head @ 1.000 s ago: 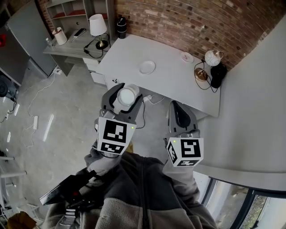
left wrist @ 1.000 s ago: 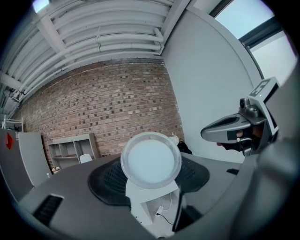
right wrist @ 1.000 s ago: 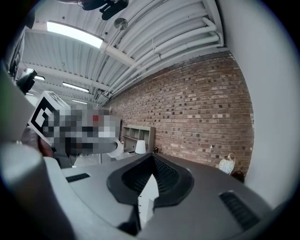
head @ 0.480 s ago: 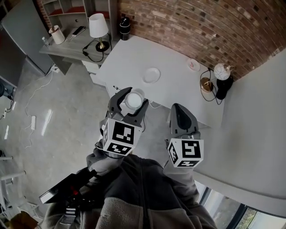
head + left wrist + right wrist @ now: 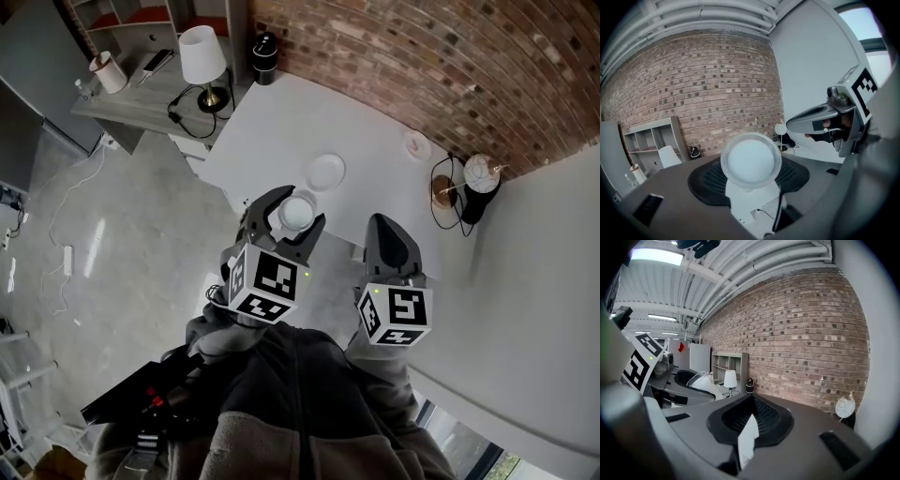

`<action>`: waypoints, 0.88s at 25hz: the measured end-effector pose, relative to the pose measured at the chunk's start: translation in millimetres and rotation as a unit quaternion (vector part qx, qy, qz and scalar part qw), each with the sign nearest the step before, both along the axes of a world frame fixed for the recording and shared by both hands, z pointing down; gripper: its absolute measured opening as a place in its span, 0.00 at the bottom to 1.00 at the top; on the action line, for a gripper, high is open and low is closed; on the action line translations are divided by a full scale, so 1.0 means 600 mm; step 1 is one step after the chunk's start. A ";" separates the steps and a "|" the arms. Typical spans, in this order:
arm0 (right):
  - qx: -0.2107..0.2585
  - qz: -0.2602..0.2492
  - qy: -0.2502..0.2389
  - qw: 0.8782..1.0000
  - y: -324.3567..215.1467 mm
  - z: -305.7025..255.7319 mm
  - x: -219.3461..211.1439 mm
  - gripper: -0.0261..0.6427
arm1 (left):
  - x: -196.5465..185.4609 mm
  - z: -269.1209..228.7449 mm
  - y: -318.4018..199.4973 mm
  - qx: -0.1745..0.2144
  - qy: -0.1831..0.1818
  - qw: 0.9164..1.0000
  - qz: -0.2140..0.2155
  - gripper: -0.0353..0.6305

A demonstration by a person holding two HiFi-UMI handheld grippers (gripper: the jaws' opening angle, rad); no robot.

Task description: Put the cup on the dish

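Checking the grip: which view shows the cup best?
The left gripper view: the cup fills its middle, mouth toward the camera, held in the left gripper. The head view shows it small from above; the right gripper view shows it side-on near the left edge.

A long white ceiling strip light (image 5: 656,256) is glowing brightly, and pale glare streaks are lying across the glossy grey concrete floor (image 5: 97,249). Both gripper views are bowing straight lines and darkening at their round edges; the round white cup (image 5: 751,160) is looking blurred.
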State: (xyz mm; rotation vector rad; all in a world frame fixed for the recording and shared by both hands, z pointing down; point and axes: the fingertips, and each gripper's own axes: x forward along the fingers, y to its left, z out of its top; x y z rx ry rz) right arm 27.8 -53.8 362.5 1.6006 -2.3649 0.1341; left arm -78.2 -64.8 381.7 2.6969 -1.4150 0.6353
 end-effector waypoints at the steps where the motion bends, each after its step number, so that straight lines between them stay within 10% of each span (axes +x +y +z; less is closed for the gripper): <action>1: -0.003 -0.001 0.000 1.000 -0.016 0.000 -0.004 0.04 | -0.004 -0.001 -0.013 0.000 0.003 1.000 0.002 0.45; 22: -0.057 0.038 0.004 0.998 -0.176 0.063 0.072 0.04 | 0.053 0.076 -0.183 -0.069 -0.034 0.996 0.043 0.45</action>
